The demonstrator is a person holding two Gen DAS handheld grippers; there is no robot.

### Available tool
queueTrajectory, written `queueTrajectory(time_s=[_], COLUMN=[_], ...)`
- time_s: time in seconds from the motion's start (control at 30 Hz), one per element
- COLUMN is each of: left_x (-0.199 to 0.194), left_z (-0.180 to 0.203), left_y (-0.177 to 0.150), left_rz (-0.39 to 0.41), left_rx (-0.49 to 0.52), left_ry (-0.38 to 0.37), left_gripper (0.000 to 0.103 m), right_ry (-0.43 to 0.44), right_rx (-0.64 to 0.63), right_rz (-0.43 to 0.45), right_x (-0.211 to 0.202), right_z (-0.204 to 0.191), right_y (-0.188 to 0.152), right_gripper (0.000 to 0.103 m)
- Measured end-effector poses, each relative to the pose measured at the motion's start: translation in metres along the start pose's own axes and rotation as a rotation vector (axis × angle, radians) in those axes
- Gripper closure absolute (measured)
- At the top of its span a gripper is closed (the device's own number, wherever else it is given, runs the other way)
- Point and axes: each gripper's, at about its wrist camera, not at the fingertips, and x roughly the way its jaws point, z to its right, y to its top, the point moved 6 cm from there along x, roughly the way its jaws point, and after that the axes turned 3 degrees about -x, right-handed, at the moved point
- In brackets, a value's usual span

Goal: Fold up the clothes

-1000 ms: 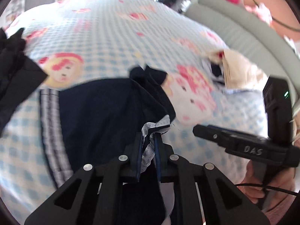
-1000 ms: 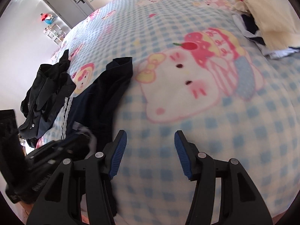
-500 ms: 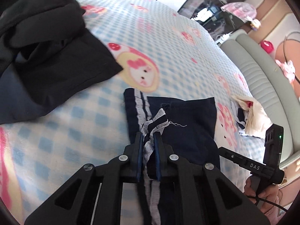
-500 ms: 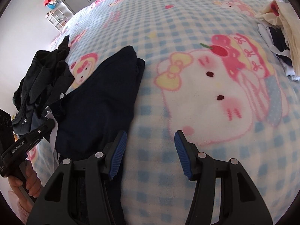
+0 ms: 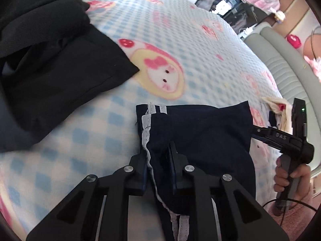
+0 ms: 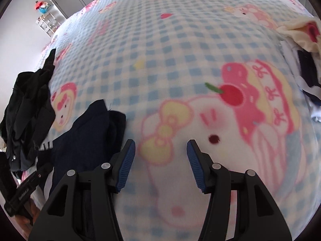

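Our left gripper (image 5: 158,158) has its jaws closing, with the white-trimmed edge of the navy shorts (image 5: 200,136) between them; the pads press on the fabric. A second ago this edge hung bunched above the blanket (image 5: 90,130). Now the shorts lie folded flat on it, running from the jaws toward 1 o'clock, the white stripe along the fold at 12 o'clock.

Our right gripper (image 6: 160,156) holds its jaws apart with nothing between them, as it did a second ago. Bare blanket with a pink cartoon print lies under it. The shorts (image 6: 86,132) sit at 10 o'clock, just beside the left fingertip. Earlier they reached further up the frame; now they are shorter and doubled over.

The black clothes (image 5: 50,60) lie at 10 o'clock in the left wrist view, near the shorts but apart from them. The cream pile (image 6: 299,32) lies at 2 o'clock in the right wrist view, well apart. We see no containers.
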Motion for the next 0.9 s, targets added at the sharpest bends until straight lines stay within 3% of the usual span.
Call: queueTrajectory(time_s=[0.13,0.23,0.3,0.43,0.57,0.9], left_x=[-0.017,-0.030,-0.022,0.002,0.007,0.013], left_z=[0.001,0.007,0.009,0.009,0.012,0.014], left_y=[0.002,0.005,0.003,-0.007,-0.009,-0.013], left_rz=[0.081,0.139,0.106,0.025,0.022,0.016], left_rx=[0.031,0.062,0.075,0.109,0.113,0.128], left_ry=[0.051,0.030,0.009,0.049,0.053,0.065], left_gripper=[0.085,0.084,0.082,0.082,0.082,0.081], right_ry=[0.107,0.106,0.097,0.129,0.097,0.123], right_rx=[-0.126,-0.199,-0.214,-0.229,-0.274,-0.493], right_rz=[0.023,0.001,0.001,0.036,0.073,-0.063], right_x=[0.000,0.009,0.011,0.006,0.003,0.027], right_z=[-0.037,-0.057,-0.063,-0.074,-0.087,-0.129], right_y=[0.005,0.003,0.003,0.003,0.009,-0.015], right_gripper=[0.048,0.048,0.048,0.048,0.048,0.048])
